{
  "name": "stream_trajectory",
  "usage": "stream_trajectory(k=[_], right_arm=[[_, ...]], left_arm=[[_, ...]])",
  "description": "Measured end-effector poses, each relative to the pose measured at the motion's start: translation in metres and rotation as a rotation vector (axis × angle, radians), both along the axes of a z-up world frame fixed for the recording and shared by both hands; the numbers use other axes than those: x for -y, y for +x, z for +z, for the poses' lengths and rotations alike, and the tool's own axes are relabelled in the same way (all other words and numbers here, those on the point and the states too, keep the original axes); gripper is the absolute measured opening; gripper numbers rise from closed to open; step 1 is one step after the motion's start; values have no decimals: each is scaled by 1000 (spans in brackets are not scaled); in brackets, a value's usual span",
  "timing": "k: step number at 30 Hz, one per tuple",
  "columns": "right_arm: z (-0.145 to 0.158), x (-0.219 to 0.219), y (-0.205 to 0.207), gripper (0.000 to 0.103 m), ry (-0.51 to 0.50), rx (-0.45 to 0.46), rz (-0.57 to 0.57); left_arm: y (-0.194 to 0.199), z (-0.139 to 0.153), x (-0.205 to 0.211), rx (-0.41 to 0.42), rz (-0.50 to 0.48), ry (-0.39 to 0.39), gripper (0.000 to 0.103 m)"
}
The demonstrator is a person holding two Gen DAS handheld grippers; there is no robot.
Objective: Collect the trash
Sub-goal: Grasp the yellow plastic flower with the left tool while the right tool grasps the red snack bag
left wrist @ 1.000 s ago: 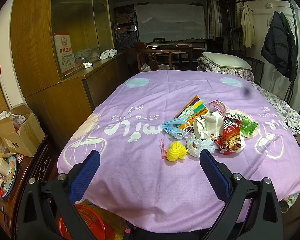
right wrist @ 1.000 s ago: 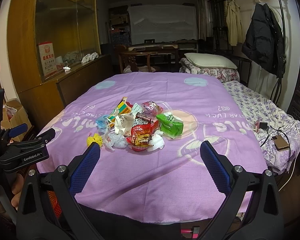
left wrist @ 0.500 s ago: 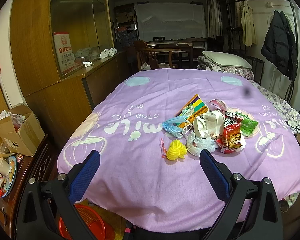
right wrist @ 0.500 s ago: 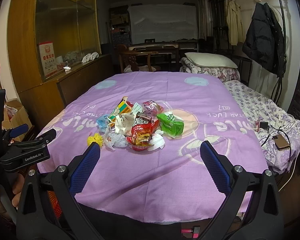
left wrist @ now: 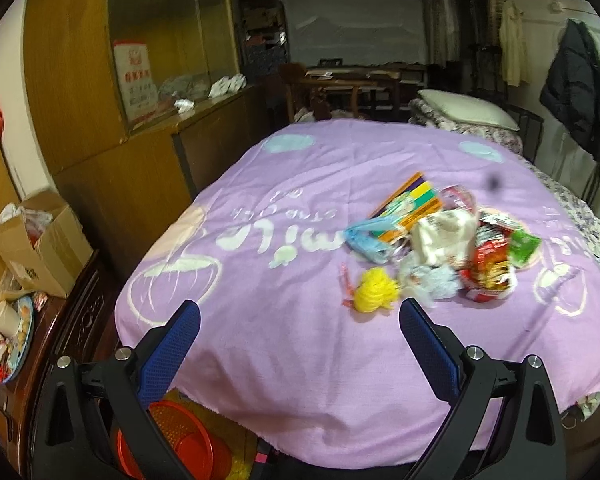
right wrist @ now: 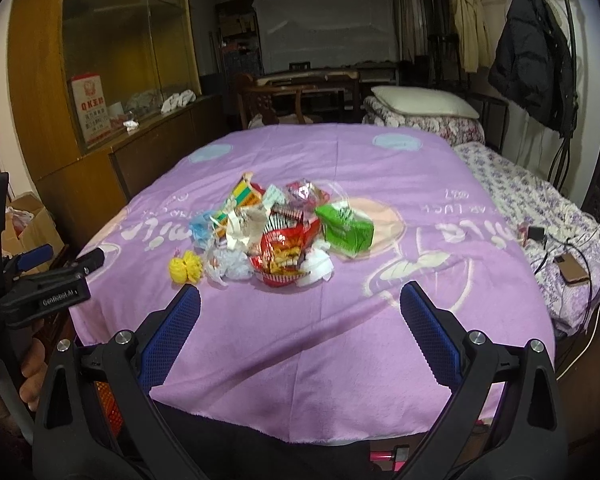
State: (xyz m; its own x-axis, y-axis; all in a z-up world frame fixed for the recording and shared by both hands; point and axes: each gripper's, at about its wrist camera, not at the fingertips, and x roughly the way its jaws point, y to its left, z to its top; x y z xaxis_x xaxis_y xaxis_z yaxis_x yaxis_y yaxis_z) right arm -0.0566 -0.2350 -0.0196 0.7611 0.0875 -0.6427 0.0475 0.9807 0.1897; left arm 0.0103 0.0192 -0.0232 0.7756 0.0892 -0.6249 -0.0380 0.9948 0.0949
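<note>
Both grippers spread and empty as before, left gripper (left wrist: pixel 298 324) nearer yellow trash (left wrist: pixel 374 291), pile unmoved

We count one yellow pom-pom (right wrist: pixel 185 267), one blue face mask (left wrist: pixel 367 233), one green packet (right wrist: pixel 345 230), one red snack bag (right wrist: pixel 283 251) and one striped colourful box (left wrist: pixel 410 204) on the bench (right wrist: pixel 380 320). We see one orange basket (left wrist: pixel 180 436), one cardboard box (left wrist: pixel 40 246) and two tongs (left wrist: pixel 300 354) (right wrist: pixel 300 334).
</note>
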Motion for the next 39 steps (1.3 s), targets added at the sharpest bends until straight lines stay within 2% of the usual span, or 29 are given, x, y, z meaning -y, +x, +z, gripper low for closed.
stream_trajectory(k=[6, 13, 20, 24, 27, 29, 31, 34, 36, 38, 39], right_arm=[[-41, 3, 25, 96, 31, -97, 15], [-88, 9, 58, 96, 91, -185, 39], [-94, 12, 82, 96, 147, -162, 68], [-93, 11, 94, 96, 157, -147, 78], [-96, 8, 107, 96, 162, -142, 88], [-97, 5, 115, 96, 164, -143, 95], [-96, 1, 124, 96, 162, -135, 102], [-93, -5, 138, 96, 149, -104, 105], [-93, -10, 143, 90, 135, -90, 105], [-95, -14, 150, 69, 122, -105, 120], [-97, -15, 151, 66, 125, -115, 125]], left_arm=[[32, -37, -15, -110, 39, -2, 97], [63, -82, 0, -224, -43, -26, 97], [96, -92, 29, -238, -135, -43, 97], [113, -95, 40, -224, -163, -25, 97], [121, -99, 44, -222, -191, -22, 82], [125, -103, 45, -232, -210, -23, 58], [127, -106, 45, -250, -237, -59, 41], [126, -100, 39, -236, -244, -108, 38], [123, -89, 34, -206, -242, -108, 38], [120, -75, 28, -178, -235, -94, 38], [117, -69, 25, -167, -233, -87, 38]])
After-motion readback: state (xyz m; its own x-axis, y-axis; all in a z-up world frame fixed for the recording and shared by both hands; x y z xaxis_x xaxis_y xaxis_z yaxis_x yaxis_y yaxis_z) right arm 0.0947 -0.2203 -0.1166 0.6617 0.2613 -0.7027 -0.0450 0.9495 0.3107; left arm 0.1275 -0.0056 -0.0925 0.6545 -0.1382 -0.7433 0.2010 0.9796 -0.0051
